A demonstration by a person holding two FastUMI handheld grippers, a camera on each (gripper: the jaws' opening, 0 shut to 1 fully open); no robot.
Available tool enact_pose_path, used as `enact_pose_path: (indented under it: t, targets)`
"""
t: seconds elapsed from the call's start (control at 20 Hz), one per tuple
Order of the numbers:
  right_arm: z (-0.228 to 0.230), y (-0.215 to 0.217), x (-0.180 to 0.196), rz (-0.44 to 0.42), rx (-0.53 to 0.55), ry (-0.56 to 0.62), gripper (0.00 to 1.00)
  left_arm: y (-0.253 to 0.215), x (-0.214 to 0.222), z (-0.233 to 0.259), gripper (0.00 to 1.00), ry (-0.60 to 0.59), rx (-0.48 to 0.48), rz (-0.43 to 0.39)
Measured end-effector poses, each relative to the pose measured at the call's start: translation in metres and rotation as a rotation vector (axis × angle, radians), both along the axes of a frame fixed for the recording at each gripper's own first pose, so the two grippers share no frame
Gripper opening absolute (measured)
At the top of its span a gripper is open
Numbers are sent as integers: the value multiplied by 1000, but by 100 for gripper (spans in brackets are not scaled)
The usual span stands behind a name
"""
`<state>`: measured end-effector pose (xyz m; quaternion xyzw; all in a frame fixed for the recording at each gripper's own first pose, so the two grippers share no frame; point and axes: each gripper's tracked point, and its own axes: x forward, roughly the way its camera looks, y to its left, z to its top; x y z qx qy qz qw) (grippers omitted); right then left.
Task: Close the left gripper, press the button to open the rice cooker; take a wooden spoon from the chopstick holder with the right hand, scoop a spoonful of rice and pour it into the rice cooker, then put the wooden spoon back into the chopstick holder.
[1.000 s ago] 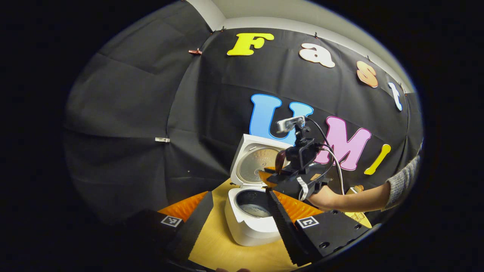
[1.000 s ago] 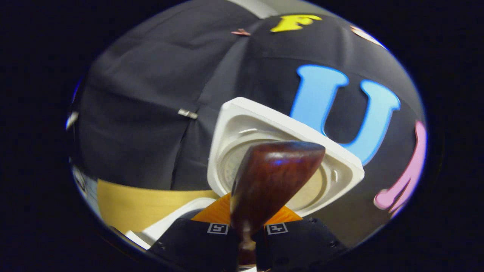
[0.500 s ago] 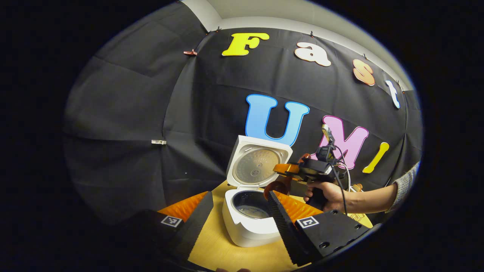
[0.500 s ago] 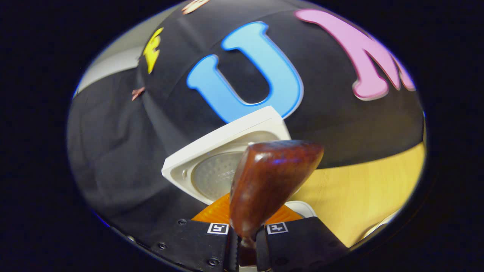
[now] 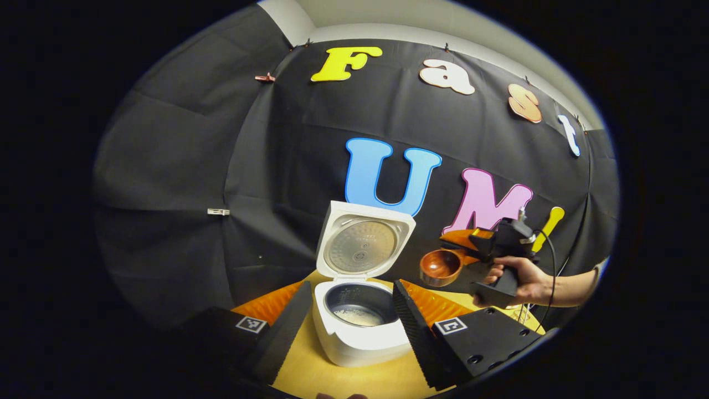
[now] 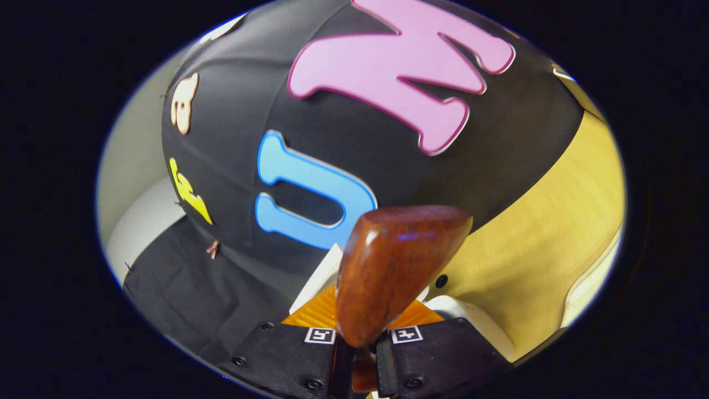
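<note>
The white rice cooker (image 5: 360, 338) stands on the wooden table with its lid (image 5: 363, 249) upright and open; a little pale rice lies in the dark inner pot (image 5: 357, 313). My left gripper (image 5: 352, 332) is open, its fingers (image 5: 288, 327) framing the cooker from the near side. To the right of the cooker, above the table, a hand (image 5: 526, 282) holds my right gripper (image 5: 482, 255), shut on the handle of the dark wooden spoon (image 5: 440, 267), whose hollow bowl looks empty. In the right gripper view the spoon (image 6: 396, 266) rises from the shut gripper (image 6: 357, 354), with the cooker (image 6: 471, 318) behind it.
The light wooden table (image 5: 354, 379) runs under and around the cooker, and its top (image 6: 537, 238) tilts steeply in the right gripper view. Black cloth walls close the booth behind and to the left. A cable (image 5: 551, 260) hangs from the right gripper.
The right gripper has swung the spoon from over the cooker's pot out to the right and rolled it, so the bowl faces the left gripper's camera. The left gripper stays open.
</note>
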<state>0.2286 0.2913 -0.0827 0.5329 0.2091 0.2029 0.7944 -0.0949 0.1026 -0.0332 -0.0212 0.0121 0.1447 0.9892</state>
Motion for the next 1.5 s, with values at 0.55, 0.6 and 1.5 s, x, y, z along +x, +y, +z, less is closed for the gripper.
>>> enact_pose_path:
  t: [0.55,0.6,1.5]
  targets:
    - [40,-272,-26,-296,-229,-172,21,-25,22,7,94,-6,27,-40]
    - [34,-296,-30,-321,-290,-178,21,-27,23,6,94,-5,29,-42]
    - [-208,-512,-38,-412,-760,137,21,-62,35,2,94,76,76,42]
